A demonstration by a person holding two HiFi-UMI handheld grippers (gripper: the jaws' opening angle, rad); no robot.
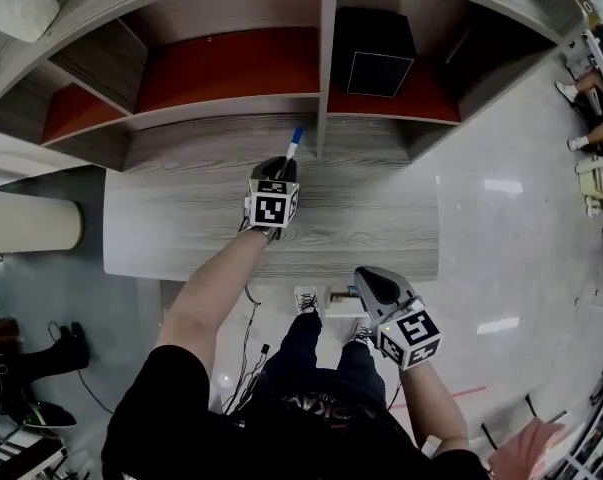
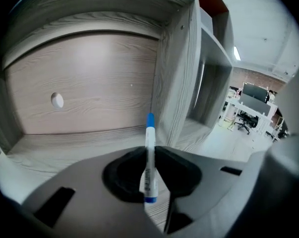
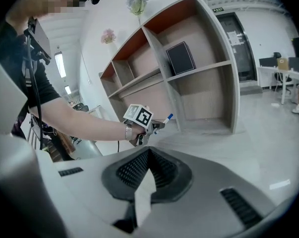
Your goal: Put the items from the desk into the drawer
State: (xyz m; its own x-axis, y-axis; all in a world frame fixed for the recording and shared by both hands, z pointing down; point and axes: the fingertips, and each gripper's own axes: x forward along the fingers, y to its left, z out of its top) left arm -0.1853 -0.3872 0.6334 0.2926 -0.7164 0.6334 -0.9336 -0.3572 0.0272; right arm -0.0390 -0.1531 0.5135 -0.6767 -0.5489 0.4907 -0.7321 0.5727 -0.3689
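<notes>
Shelf divider [image 1: 327, 68] beside marker [image 1: 293, 144] (black box [image 1: 373, 52] shelved)

Marker [image 1: 294, 142] over desk [image 1: 161, 230], before shelf unit [image 1: 221, 68]; box [image 1: 373, 53] in right compartment.

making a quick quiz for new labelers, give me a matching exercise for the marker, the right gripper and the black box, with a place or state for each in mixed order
Things:
A. marker
B. right gripper
C. black box

Places or states:
1. stands in a compartment of the shelf
2. jaws together, nothing between them
3. clamped in the left gripper above the desk

Pairs: A-3, B-2, C-1
</notes>
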